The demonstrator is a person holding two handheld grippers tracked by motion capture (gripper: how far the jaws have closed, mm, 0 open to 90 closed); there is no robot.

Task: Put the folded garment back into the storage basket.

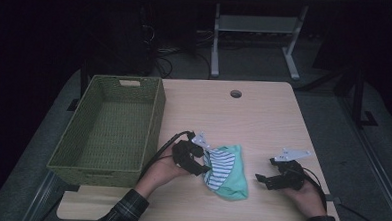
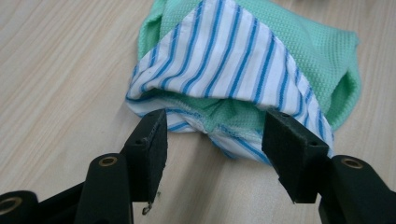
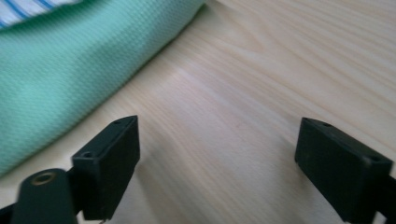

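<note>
High view: dim and underexposed, the surroundings nearly black, the pale wooden table the brightest area, detail soft. Left gripper view: evenly lit, the green and blue-striped white cloth sharp, soft shadows beneath it. Right gripper view: bright, slightly blurred, near black jaws unfocused.

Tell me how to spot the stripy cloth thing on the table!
Find the big green woven basket on the left of the wooden table. Just right of it, between the two hand-held tongs, lies a small folded cloth. It is the only soft thing on the table: mint green, with a white flap striped in blue.
</note>
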